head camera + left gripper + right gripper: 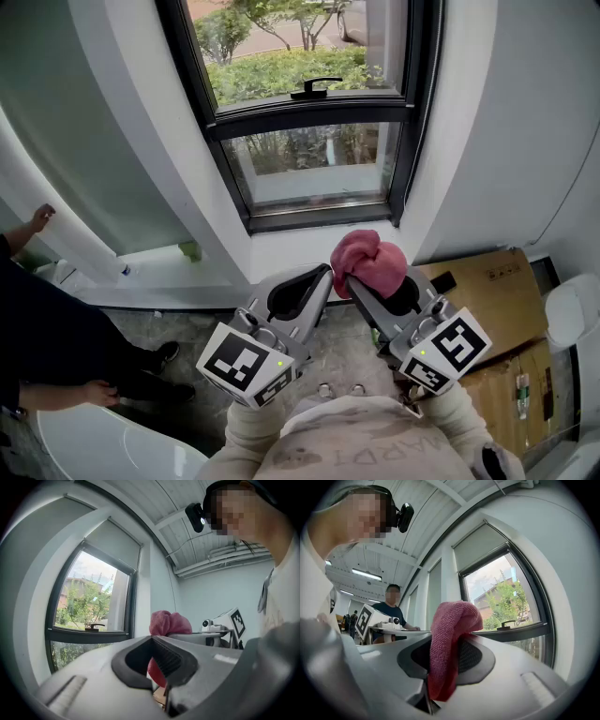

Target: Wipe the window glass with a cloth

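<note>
Right fingers [474, 657]: closed together on the cloth [451, 637]. One pink cloth only. It is pinched between the pads, bunches up above the tips and hangs down a little below them. In the head view the cloth [367, 261] sits as a wad at the tip of the right gripper [354, 281].

Left fingers [169, 660]: brought together, nothing between them. The pink seen past the pads is the same cloth, in the other tool. The left gripper [317, 279] lies just beside the right one, tips nearly touching. Neither is at the glass.

Behind the fingers there are two marker cubes, one per gripper: left cube [246, 364], right cube [446, 349].

Ahead of the tips is a white wall strip, then the window frame [319, 217]. There are two panes, the lower pane [314, 164] nearer the fingers and the upper pane [281, 42] beyond it. One black handle [315, 89] sits on the bar between them. Nothing stands between the tips and the glass.

Right of the right fingers, one flattened cardboard box [487, 291] lies on the floor. Left of the left fingers, one small green item [190, 250] sits on the sill ledge. Further left is one other person; a hand [40, 217] is on the white pipe.
</note>
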The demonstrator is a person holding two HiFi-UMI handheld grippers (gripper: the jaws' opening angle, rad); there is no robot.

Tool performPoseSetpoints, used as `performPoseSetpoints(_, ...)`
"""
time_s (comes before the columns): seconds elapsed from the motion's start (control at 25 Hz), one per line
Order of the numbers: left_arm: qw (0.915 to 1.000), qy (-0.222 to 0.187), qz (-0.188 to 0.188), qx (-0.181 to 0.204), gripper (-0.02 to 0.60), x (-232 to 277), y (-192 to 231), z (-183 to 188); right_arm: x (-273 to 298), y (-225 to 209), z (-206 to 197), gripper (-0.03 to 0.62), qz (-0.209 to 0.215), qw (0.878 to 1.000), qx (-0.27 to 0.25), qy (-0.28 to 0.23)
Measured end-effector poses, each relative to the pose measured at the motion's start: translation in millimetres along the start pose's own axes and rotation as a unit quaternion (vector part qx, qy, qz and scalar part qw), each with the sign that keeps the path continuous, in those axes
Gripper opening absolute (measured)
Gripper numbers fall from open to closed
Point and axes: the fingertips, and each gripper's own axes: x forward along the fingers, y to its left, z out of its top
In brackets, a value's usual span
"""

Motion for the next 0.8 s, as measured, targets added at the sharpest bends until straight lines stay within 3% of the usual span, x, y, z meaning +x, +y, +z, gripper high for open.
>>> performPoseSetpoints(0.64, 1.0000, -0.006, -0.001, 0.001, 0.000, -10, 25, 1, 20, 3, 0, 0.117, -0.011, 1.000, 0.018, -0.010)
performPoseSetpoints(0.8, 0.9999, -0.012, -0.011, -0.002, 0.000, -17, 45, -3, 34, 4, -2, 0.116, -0.027, 1.000, -0.003, -0.015)
